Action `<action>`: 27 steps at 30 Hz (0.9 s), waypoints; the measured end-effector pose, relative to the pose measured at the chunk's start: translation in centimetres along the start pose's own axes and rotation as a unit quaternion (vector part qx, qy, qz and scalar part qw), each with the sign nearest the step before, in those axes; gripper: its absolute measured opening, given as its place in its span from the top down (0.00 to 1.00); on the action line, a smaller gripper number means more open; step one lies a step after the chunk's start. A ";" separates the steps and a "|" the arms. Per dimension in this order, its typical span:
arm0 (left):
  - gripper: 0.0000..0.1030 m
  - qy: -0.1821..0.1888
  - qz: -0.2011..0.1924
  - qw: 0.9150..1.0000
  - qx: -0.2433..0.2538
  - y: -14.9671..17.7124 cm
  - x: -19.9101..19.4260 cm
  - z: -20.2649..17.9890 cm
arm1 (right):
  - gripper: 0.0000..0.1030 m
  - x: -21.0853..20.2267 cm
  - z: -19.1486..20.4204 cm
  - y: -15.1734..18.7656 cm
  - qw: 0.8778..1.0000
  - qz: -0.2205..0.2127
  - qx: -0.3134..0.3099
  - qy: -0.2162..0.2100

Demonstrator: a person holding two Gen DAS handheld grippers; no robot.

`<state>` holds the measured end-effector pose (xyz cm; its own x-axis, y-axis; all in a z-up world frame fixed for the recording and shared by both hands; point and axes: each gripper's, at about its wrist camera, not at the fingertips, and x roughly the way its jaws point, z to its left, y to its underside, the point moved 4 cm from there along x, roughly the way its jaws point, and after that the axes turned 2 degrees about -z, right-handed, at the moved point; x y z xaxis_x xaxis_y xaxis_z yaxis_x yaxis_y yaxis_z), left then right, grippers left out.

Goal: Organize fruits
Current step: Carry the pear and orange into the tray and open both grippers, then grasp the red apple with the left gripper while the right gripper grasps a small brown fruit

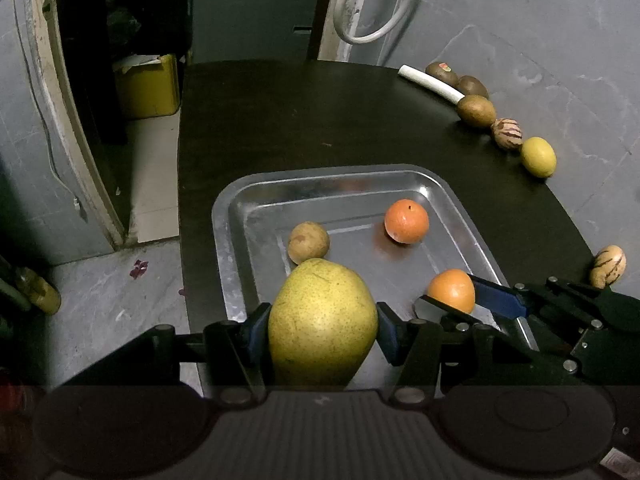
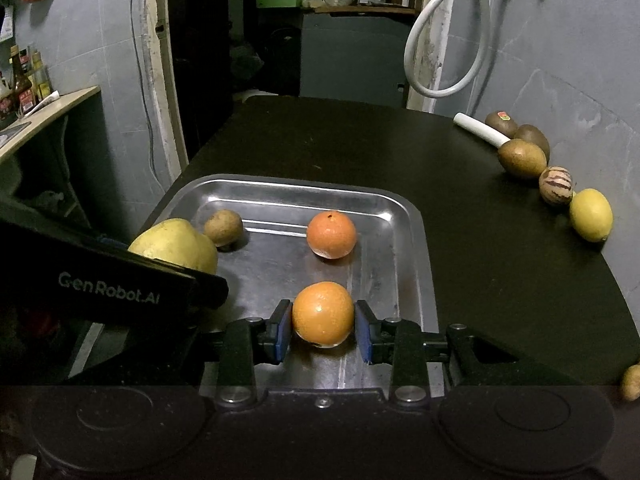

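**Two fruits gripped over the tray**

On the dark worktop [image 2: 460, 220] sits one metal tray [image 2: 404, 216], and both hand-held grippers reach over its near end. Left hand-held gripper [image 1: 322, 328] is closed on one big yellow-green pear [image 1: 322, 320], its blue pads pressed against the fruit's two sides. Whether the pear rests on the tray floor cannot be told. Right hand-held gripper [image 2: 323, 330] is closed on one orange [image 2: 322, 313], a blue pad tight on each side, the fruit low over the tray floor with a faint reflection under it.

Two fruits lie loose in the tray: a second orange [image 2: 331, 234] near the middle, and one small brown fruit [image 2: 223, 227] toward the far left corner, just beyond the pear.

Along the right edge of the worktop, against the grey wall, runs a curved row of five fruits, each touching or nearly touching the next: three brown ones, the farthest [image 2: 501, 123] with a sticker, then a second [image 2: 532, 138] and a third [image 2: 522, 158]; one striped fruit [image 2: 555, 185]; and one lemon [image 2: 591, 214] at the near end. One white tube [image 2: 478, 129] lies beside the far end of that row. Well apart from it, nearer the cameras at the worktop's right edge, lies one more striped fruit [image 1: 609, 266].

One white hose [image 2: 448, 52] hangs looped on the wall behind.
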<state>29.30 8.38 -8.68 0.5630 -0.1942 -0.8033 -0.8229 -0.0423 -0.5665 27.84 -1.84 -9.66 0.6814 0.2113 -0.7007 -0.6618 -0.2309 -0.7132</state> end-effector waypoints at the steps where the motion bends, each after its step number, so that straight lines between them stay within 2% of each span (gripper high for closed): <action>1: 0.43 0.000 0.001 1.000 0.001 0.0 0.1 0.0 | 0.66 0.0 0.0 0.0 1.000 0.000 0.000 0.000; 10: 0.43 -0.002 0.002 1.000 0.001 0.0 0.0 0.0 | 0.66 0.2 -0.1 0.1 1.000 0.000 0.001 -0.002; 12: 0.43 -0.003 0.004 1.000 0.002 0.1 0.0 -0.1 | 0.63 0.1 -0.1 0.1 1.000 -0.002 0.002 -0.003; 14: 0.39 -0.002 0.002 1.000 0.001 0.0 -0.1 -0.1 | 0.54 -0.2 -0.1 0.2 1.000 -0.006 0.001 -0.002; 18: 0.32 0.009 -0.005 1.000 -0.007 -0.1 -0.6 -0.3 | 0.44 -1.3 -0.3 0.5 1.000 -0.015 -0.001 0.002; 25: 0.13 0.019 -0.028 0.999 -0.012 -0.1 -3.0 -1.2 | 0.19 -4.9 -1.6 0.5 0.999 -0.041 0.007 0.015; 27: 0.08 0.023 -0.033 0.999 -0.008 0.0 -3.8 -1.6 | 0.15 -6.3 -2.1 0.6 0.999 -0.047 0.009 0.018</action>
<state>27.04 7.59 -5.33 0.6130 -0.2361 -0.7540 -0.7849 -0.0728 -0.6153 23.81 -5.32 -5.68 0.7521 0.1962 -0.6292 -0.5992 -0.1942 -0.7767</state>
